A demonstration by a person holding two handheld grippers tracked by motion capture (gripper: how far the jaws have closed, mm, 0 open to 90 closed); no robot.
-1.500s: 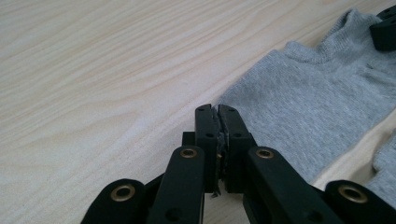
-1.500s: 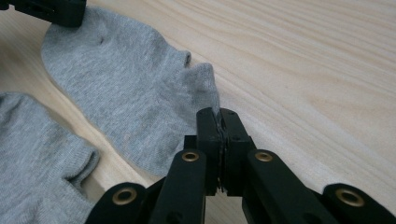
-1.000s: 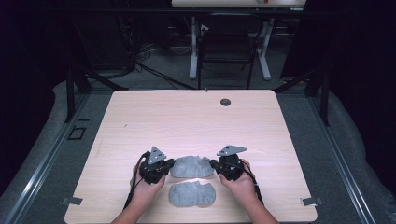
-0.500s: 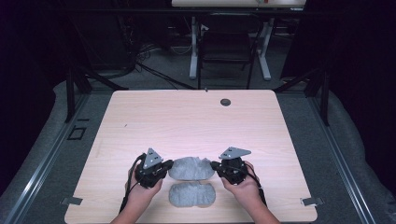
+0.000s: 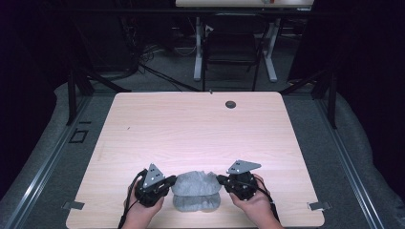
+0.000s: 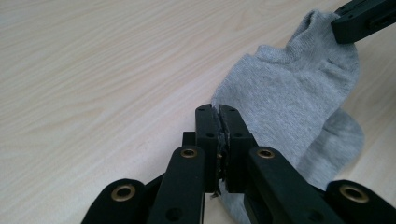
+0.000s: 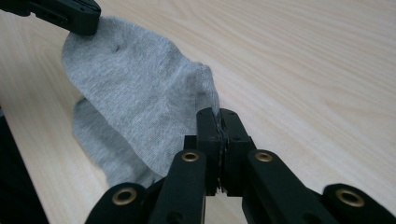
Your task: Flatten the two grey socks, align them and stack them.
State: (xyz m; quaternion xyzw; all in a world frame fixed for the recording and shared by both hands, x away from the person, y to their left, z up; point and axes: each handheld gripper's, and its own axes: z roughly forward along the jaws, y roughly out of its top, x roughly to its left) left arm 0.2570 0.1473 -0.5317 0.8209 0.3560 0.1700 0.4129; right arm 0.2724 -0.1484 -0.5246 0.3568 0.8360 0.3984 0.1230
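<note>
Near the front edge of the wooden table (image 5: 200, 124), two grey socks sit together, and the upper sock (image 5: 195, 183) is strung between both tools. The left gripper (image 5: 168, 183) has its jaws clamped together on one end of that sock, a sliver of knit pinched between the black pads in the left gripper view. The right gripper (image 5: 223, 180) mirrors it, jaws closed on the opposite end. In the right gripper view the fabric drapes from the far tool down to the near one, sagging in the middle.

The lower sock (image 5: 196, 202) lies flat on the table, partly covered by the held one; from above, the two overlap but are not squared up.

This is soft, light, floppy stuff, by the look of it. It has no stiffness of its own, so it should droop and fold wherever it is unsupported, and a ribbed knit ought to grip well rather than slip. The best hold is likely just where it is taken now: at the two ends, keeping the sock lightly stretched so it can be laid down flat.
</note>
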